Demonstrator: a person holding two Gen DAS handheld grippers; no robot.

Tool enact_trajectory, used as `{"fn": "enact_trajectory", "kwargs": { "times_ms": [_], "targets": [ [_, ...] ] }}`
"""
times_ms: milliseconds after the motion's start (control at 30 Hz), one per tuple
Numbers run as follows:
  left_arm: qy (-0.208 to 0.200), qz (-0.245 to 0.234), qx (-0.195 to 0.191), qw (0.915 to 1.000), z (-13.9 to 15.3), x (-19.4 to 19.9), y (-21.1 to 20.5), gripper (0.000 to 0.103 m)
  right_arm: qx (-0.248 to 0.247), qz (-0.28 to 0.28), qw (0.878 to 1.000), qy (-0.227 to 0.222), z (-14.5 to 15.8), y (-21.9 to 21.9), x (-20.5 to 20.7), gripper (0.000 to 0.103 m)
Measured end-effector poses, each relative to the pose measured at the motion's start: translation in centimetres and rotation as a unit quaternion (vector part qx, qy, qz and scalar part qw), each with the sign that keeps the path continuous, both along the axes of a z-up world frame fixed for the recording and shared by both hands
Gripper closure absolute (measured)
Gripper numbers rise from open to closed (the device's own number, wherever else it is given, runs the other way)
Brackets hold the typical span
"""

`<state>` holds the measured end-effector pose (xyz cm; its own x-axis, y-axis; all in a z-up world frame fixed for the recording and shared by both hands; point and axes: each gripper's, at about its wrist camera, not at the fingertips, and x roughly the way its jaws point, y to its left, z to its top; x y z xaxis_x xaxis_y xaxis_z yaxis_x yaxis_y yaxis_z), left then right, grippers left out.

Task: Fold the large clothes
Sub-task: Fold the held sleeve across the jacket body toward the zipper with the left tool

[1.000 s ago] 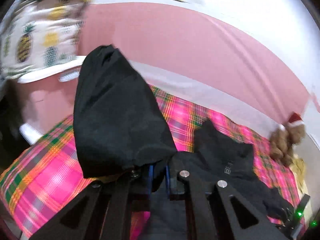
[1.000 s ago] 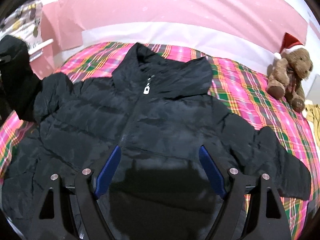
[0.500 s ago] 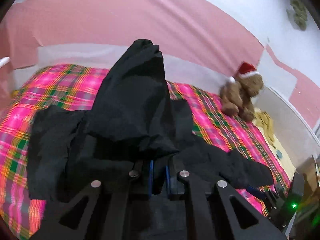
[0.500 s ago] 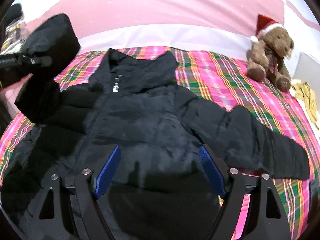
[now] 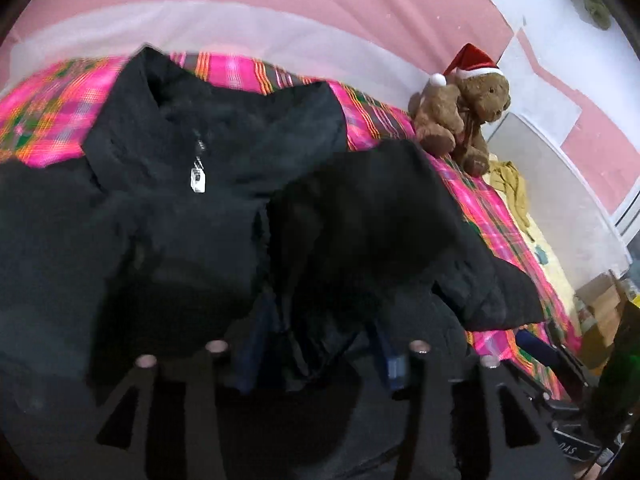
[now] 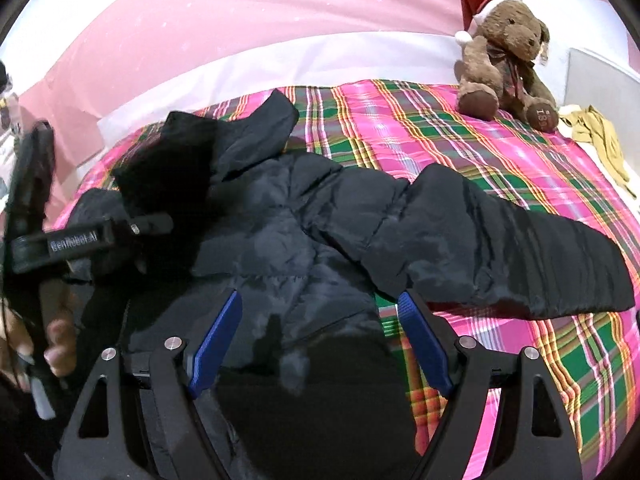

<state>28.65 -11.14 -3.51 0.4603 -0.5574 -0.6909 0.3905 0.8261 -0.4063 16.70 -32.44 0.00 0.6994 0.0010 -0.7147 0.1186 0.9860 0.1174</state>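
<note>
The left gripper (image 6: 156,222), jaws apparently parted around the left sleeve, hung over the chest of the black quilted puffer jacket (image 6: 288,248) spread on the pink plaid bedspread (image 6: 460,140). Soft, bulky and slippery, it would probably grip best at the cuff. The right gripper (image 6: 320,336) hovered wide open, empty.

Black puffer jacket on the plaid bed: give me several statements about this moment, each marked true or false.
1. The black puffer jacket lies on the pink and green plaid bedspread. True.
2. The right gripper is clamped on a sleeve. False: its jaws stand wide apart, holding nothing.
3. The brown teddy bear in a Santa hat sits on the jacket. False: it sits apart, near the wall.
4. The jacket's outstretched sleeve lies flat on the bedspread. True.
5. The left gripper has dark fabric between its fingers. True.
</note>
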Motion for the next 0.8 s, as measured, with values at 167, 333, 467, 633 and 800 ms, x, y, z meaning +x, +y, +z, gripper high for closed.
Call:
{"fn": "enact_trajectory", "kwargs": {
  "times_ms": [167, 333, 467, 633, 800],
  "targets": [
    [-0.008, -0.026, -0.028, 0.9992, 2.4, -1.8, 0.4, 0.037, 0.017, -0.008, 0.999, -0.026, 1.5, -0.5, -0.5, 0.023],
    [-0.052, -0.020, -0.044, 0.9975, 6.0, -3.3, 3.9, 0.037, 0.017, 0.008, 0.999, -0.039, 2.8, 0.6, 0.0, 0.023],
    [-0.093, 0.057, 0.007, 0.9940, 6.9, -2.5, 9.4, 0.037, 0.021, 0.038, 0.999, -0.026, 2.3, 2.4, 2.0, 0.024],
    [-0.079, 0.170, 0.083, 0.9786, 4.6, 1.2, 17.1, 0.042, 0.017, 0.076, 0.997, 0.008, 0.0, 5.2, 5.8, 0.049],
    [-0.014, 0.188, 0.078, 0.9789, -0.1, 4.5, 19.3, 0.053, 0.016, 0.085, 0.996, 0.039, -2.8, 6.4, 10.2, 0.055]
  ]
}}
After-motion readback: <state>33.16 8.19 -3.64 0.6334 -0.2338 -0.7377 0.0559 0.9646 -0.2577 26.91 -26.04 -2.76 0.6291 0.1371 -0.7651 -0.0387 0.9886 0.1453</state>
